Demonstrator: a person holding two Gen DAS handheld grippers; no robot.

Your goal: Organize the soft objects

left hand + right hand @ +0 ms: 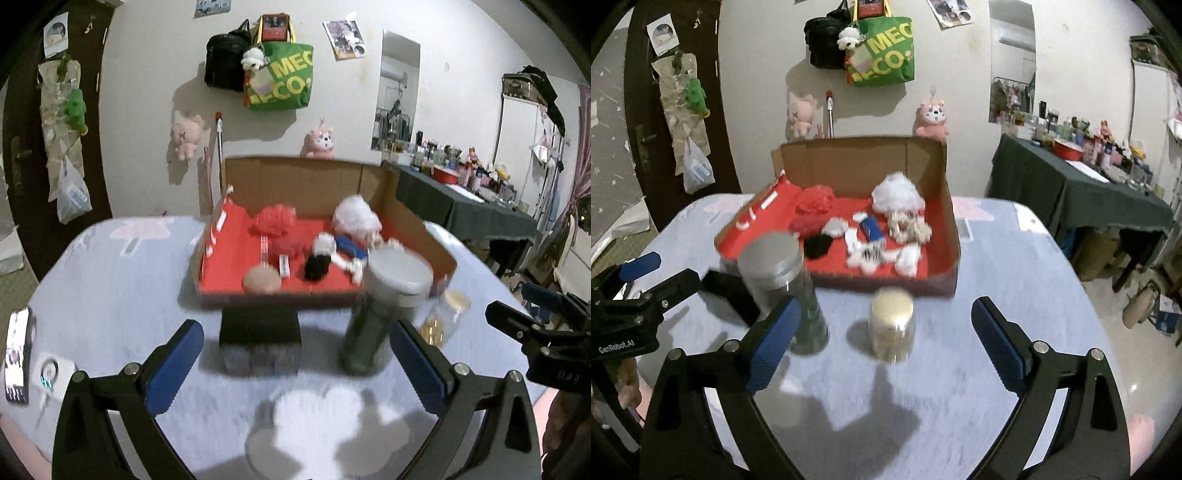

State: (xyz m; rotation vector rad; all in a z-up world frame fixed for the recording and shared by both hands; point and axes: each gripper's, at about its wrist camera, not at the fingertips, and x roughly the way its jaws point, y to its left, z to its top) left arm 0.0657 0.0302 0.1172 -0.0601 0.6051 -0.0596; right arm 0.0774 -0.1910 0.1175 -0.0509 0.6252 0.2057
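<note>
A cardboard box with a red lining (236, 254) (951, 236) stands on the table and holds several soft objects: a red knitted piece (273, 219) (814, 199), a white fluffy toy (356, 216) (897, 194), a black pompom (317, 267) (818, 245), a blue-and-white doll (351, 249) (871, 230) and a beige round pad (260, 280). My left gripper (295, 365) is open and empty in front of the box. My right gripper (884, 339) is open and empty, with a small jar between its fingers' line of sight.
A tall jar with a grey lid (384, 314) (786, 291) and a small gold-lidded jar (447, 317) (892, 323) stand before the box. A black block (258, 339) (733, 299) lies under the box's front. A phone (16, 356) lies at the table's left edge.
</note>
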